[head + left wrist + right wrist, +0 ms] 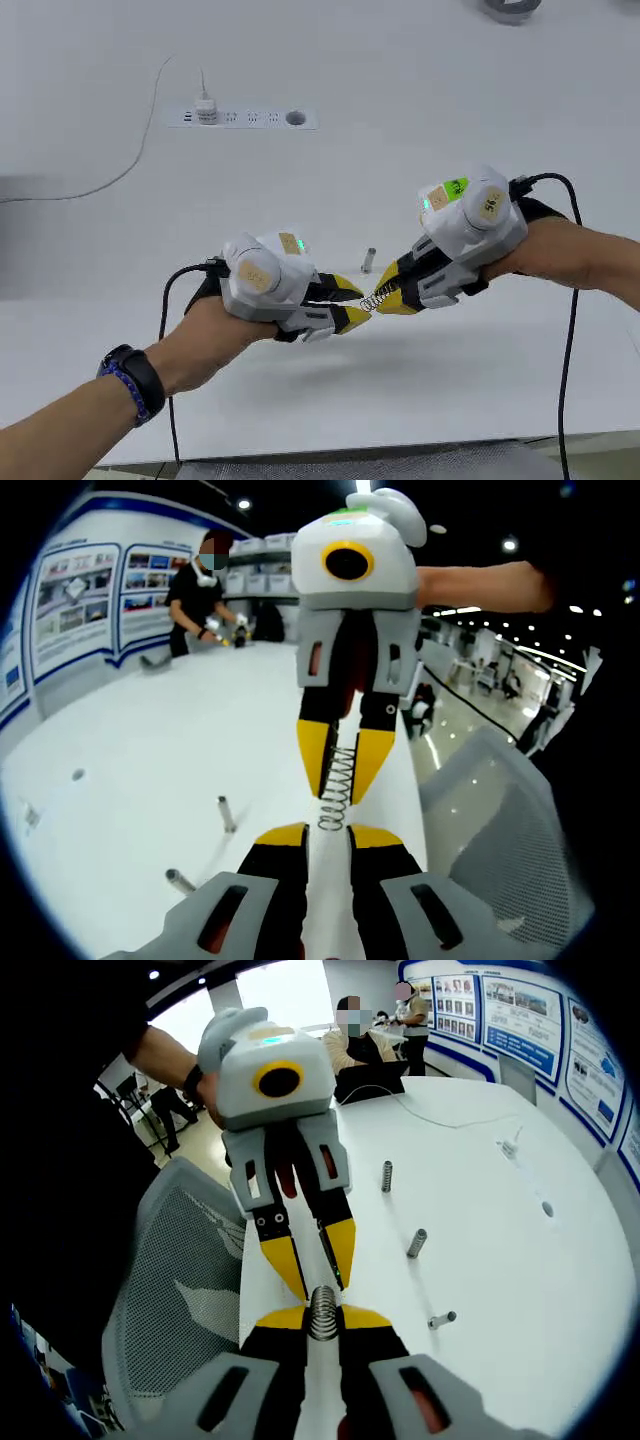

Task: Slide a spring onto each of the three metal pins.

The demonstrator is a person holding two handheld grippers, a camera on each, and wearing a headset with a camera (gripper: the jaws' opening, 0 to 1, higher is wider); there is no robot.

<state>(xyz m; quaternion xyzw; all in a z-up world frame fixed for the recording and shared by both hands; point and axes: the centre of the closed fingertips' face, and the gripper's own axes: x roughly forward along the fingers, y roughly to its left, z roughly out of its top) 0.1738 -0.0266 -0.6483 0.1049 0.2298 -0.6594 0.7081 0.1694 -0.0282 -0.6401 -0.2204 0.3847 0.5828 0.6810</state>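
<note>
From here I see both grippers meeting tip to tip above the white table (pixel 300 190), with the spring (pixel 377 296) stretched between them. The right gripper (pixel 392 290) has its yellow fingers pinched against the sides of the spring. In the left gripper view, the coil runs up between those two fingers, and in the right gripper view its round end sits squarely between that gripper's own tips. The left gripper (pixel 357 304) comes at the spring from the opposite end, its yellow tips drawn close together and right at the coil's near end. I cannot tell whether its jaws are clamped on anything, because the spot where they meet the spring is too small to read. The spring itself is off the table, held in the air and tilted slightly. One short metal pin (pixel 368 260) stands on the table just beyond the spring, apart from both grippers. In the left gripper view, a second pin (pixel 180 881) lies on its side, left of the spring and nearer the camera. A power strip (pixel 250 117) with a white plug lies well beyond the spring, and its cable (pixel 130 165) curls away to the left. A grey mesh chair (pixel 180 1310) sits beside the table edge below the spring.
</note>
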